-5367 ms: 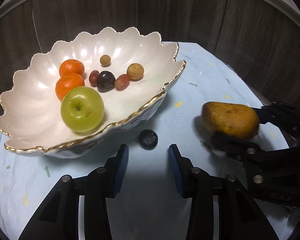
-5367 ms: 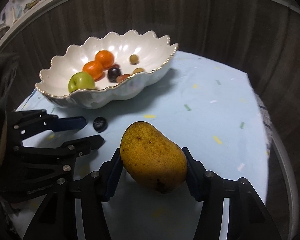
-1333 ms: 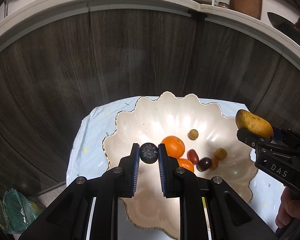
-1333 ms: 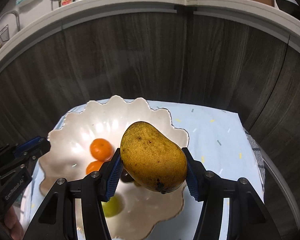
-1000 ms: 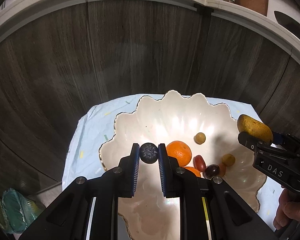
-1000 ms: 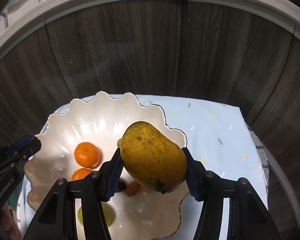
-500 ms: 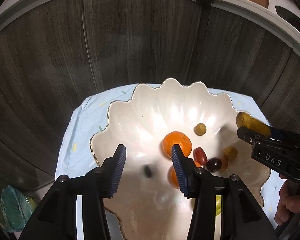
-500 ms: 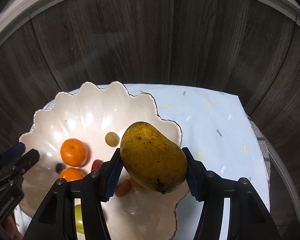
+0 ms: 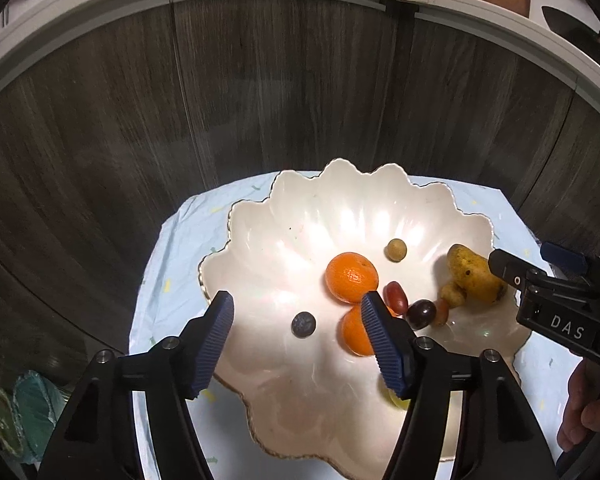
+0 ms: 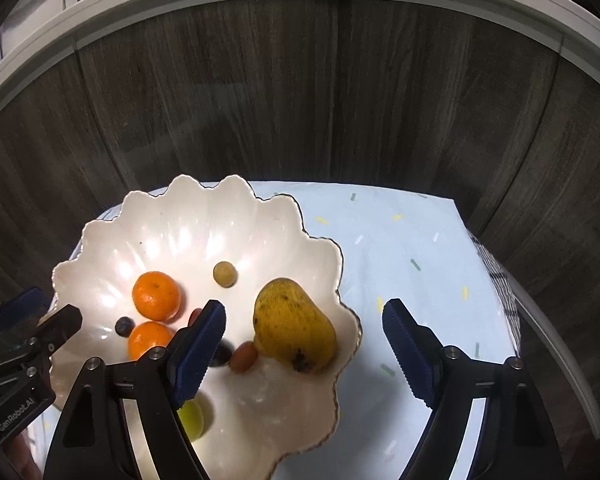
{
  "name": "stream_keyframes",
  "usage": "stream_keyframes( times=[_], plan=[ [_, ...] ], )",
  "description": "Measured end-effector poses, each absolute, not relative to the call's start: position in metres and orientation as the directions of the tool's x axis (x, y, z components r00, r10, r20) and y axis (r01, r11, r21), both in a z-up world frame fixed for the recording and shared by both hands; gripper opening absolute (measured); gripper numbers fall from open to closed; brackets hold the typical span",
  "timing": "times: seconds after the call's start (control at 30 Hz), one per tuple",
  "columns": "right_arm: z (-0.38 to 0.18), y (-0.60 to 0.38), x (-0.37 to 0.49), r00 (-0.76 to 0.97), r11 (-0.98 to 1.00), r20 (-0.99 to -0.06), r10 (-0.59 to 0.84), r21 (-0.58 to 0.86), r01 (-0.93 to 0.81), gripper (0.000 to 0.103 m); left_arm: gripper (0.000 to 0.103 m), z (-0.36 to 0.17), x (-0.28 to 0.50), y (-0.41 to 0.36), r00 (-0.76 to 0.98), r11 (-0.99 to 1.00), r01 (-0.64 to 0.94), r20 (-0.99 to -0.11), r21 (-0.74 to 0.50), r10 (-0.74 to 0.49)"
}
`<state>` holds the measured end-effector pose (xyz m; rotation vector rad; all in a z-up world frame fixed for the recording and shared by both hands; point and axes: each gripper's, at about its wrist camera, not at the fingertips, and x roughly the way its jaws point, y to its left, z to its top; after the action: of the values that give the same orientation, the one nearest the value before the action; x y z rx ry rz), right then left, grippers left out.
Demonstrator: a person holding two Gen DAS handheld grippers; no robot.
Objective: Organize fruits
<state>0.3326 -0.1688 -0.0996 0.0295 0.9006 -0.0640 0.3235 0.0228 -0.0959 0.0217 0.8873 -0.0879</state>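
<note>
**Both fruits released into the bowl; the withdrawal is what remains to be done cleanly**

Nearest the cameras, the left gripper (image 9: 296,332) is seen with its blue ribbed fingers (image 9: 214,340) apart and nothing between them, and the right gripper (image 10: 304,344) likewise stands wide with empty fingers (image 10: 198,350). Both sets of jaws have just been opening.

Directly below the left gripper, the small dark round blueberry (image 9: 303,324) lies on the floor of the white scalloped ceramic bowl with a gilt rim (image 9: 260,256), just beside the two orange mandarins (image 9: 351,277). Below the right gripper, the large yellow-brown mango (image 10: 294,326) rests inside the bowl against its right-hand wall, touching a small reddish grape (image 10: 243,356). A green apple (image 10: 190,416) is partly hidden behind the right gripper's left finger. Beyond, the pale blue speckled cloth on the tabletop (image 10: 400,240) appears to carry no loose fruit.

The step is judged best finished by lifting both grippers straight up, fingers kept spread, so that neither fruit is nudged; the mango sits close to the rim and could be tipped out by a sideways brush, and the blueberry may roll.

Compared with a second ago, the blueberry is no longer clamped in the left fingers and the mango is no longer held by the right; both now lie in the bowl.
</note>
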Motion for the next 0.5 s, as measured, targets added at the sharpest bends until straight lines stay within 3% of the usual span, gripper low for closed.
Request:
stream_keyframes(
  times=[0.5],
  plan=[
    [-0.078,-0.169,0.283,0.653,0.998,-0.756,-0.027,0.021,0.066,0.084,0.076,-0.072,0.278,0.018,0.660,0.996,0.095,-0.748,-0.003,-0.065]
  ],
)
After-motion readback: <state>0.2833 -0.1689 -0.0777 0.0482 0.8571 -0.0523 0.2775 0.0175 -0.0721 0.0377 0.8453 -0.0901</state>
